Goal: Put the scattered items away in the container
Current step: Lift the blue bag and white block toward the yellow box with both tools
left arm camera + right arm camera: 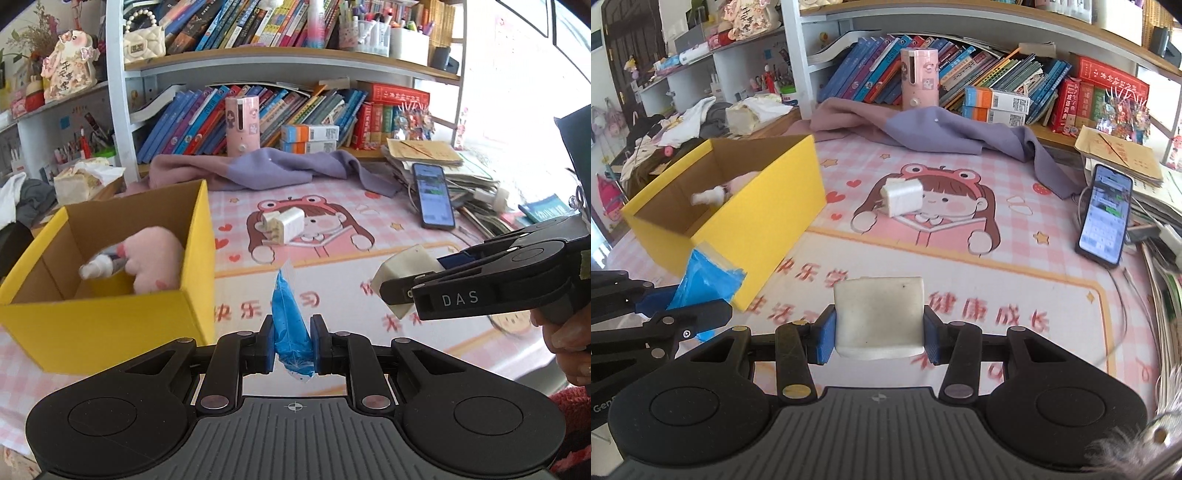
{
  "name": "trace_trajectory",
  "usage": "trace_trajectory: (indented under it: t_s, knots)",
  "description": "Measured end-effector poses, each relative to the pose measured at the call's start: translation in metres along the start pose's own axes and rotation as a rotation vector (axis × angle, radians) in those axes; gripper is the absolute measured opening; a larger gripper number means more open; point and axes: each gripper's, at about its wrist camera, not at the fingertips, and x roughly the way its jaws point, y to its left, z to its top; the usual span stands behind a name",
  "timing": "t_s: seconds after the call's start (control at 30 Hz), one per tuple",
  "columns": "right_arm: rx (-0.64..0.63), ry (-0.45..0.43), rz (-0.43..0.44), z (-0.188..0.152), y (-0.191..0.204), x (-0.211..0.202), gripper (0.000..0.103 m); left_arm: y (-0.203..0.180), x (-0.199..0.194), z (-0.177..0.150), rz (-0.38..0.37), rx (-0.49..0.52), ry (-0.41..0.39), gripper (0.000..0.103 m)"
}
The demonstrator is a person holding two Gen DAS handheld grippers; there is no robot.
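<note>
The job looks partly done. The yellow box [110, 317], at the left of the left wrist view, already holds a pink plush toy [155, 258] and a small white bottle [96, 266]. Two more items are in hand but not yet inside: the left gripper [292, 343] has its jaws closed tight on a blue packet [290, 310], low in the centre of that view and just right of the box's near corner, and the right gripper [880, 334] has its jaws clamped on a cream-white block [879, 317] at the lower centre of its own view, over the pink printed mat on the bench [1015, 280]. One loose item remains: a white charger plug [901, 197] lying on the cartoon girl print mid-frame, well apart from the box. By my reading, two drops and one more pick are left; the phone [1106, 214] at the right edge may not belong to the task.
</note>
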Motion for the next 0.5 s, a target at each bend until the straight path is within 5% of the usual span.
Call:
trace_trajectory:
  t_s: [0.5]
  knots:
    - [0.005, -0.01, -0.019, -0.052, 0.082, -0.041, 0.043, 0.034, -0.066, -0.051, -0.011, 0.018, -0.004, 0.017]
